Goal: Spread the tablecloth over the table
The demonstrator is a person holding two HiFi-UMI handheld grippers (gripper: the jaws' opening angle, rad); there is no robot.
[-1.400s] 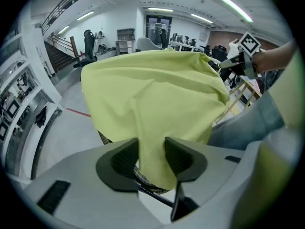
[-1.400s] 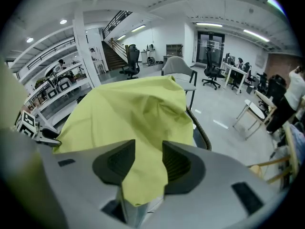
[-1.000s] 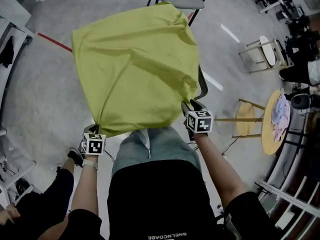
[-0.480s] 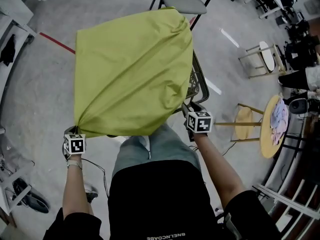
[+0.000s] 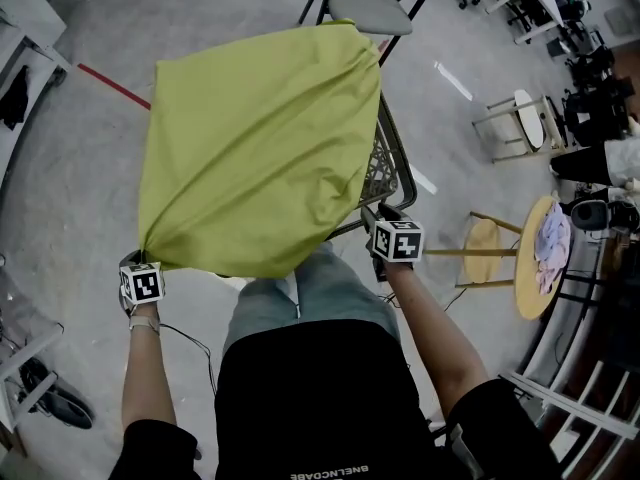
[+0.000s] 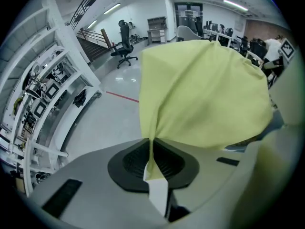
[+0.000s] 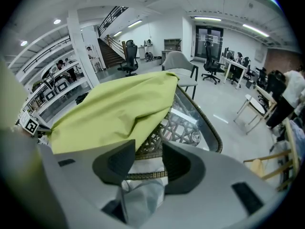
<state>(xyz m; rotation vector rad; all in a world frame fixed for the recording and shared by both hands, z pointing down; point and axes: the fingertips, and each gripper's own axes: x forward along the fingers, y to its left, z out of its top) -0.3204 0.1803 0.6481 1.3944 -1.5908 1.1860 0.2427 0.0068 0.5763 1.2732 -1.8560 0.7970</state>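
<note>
Left gripper (image 6: 151, 152) pressed together, pinching near corner of tablecloth (image 5: 260, 138); held wide to left, likely to tension cloth. Cloth covers most of table (image 5: 392, 163), right side bare. Right gripper (image 7: 147, 162) spread, empty, over table rim; probably poised for slack right corner.

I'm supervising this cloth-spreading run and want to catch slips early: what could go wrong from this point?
1. Only the left gripper pinches the tablecloth, at one corner; a pull toward it could drag the cloth off the table, whose right side lies bare.
2. The right gripper stands open at the table's edge, holding no cloth; it might knock the table.
</note>
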